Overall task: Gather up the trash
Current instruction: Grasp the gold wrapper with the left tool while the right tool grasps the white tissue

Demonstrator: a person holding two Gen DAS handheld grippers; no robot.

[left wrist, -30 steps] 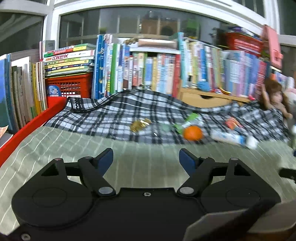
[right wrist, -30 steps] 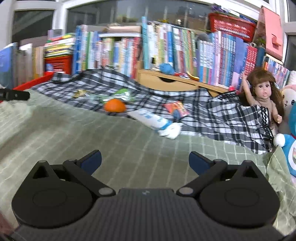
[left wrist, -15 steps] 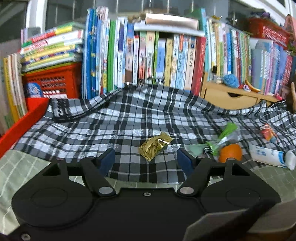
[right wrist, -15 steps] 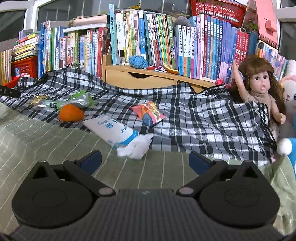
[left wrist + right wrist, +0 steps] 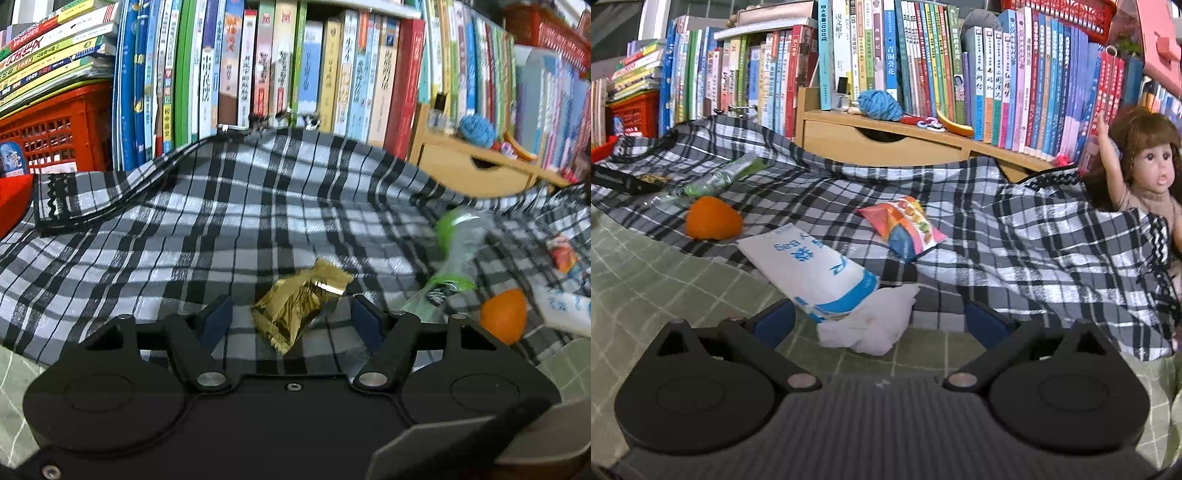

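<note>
Between the blue pads of the left gripper (image 5: pixel 290 319), jaws just narrowing but not yet touching: gold wrapper (image 5: pixel 301 304) on the checked cloth (image 5: pixel 221 221). Centre first, then pinch gently. Right gripper (image 5: pixel 879 325): wide, empty, near the tissue pack (image 5: pixel 812 269).

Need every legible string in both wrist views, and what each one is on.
"1000": within the title on a light-blue book spine, the rest unclear.
"说文解字": on a white book spine, my best reading.
White packet: blue print, upside down, unreadable.
Snack bag and gold wrapper: no legible print.
Other book spines: too small or blurred.
</note>
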